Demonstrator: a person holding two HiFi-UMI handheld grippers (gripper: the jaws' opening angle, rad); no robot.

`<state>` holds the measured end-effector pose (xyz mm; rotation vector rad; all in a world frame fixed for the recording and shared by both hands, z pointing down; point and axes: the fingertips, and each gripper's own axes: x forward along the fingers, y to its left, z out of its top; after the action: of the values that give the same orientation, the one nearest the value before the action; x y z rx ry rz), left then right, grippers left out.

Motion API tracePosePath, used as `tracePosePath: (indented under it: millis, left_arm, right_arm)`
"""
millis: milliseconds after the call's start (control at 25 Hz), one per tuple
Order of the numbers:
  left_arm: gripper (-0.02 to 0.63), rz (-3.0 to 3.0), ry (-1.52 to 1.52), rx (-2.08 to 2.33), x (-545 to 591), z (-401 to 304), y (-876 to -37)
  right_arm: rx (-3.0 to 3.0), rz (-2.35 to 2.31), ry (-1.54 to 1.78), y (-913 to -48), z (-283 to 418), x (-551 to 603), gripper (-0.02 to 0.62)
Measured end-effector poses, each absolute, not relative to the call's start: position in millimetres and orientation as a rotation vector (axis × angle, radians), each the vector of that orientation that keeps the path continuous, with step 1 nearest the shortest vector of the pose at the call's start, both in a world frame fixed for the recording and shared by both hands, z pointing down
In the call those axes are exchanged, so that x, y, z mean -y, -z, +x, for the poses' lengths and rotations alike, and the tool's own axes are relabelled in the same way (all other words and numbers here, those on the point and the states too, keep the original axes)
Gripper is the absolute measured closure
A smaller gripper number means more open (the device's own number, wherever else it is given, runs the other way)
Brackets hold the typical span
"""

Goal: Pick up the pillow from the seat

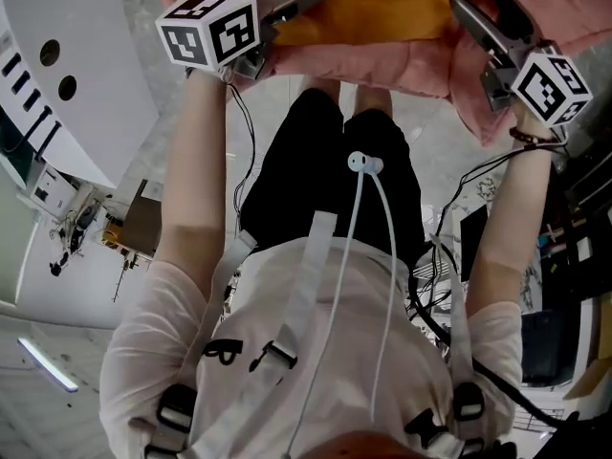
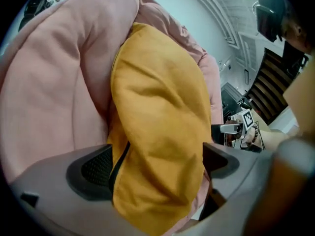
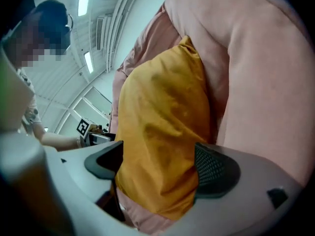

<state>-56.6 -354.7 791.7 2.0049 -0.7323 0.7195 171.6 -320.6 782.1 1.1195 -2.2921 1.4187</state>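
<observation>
A person leans over a pink cushioned seat with a gripper in each hand, about to take hold of the pillow. The left gripper is spread wide. One end of the mustard-yellow pillow fills the gap between its jaws but looks unsqueezed, and the pillow's dark seam runs just beside the meshed pad. The rest of the pillow stretches ahead of the gripper, propped against the seat's padding. The right gripper is equally spread and straddles the opposite end the same way, with the pink padding close outside its meshed pad. To do this step well, both grippers should probably close evenly on yellow fabric and filling alone, well clear of the pink cover underneath, and then lift together.
</observation>
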Motion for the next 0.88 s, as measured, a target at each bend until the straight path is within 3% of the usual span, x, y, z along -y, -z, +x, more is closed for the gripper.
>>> tracePosePath:
  millis: [880]
  left_arm:
    - [0.051, 1.965, -0.632, 0.678, 358, -17, -819]
  right_arm:
    - [2.369, 1.014, -1.413, -820, 146, 342, 0.166]
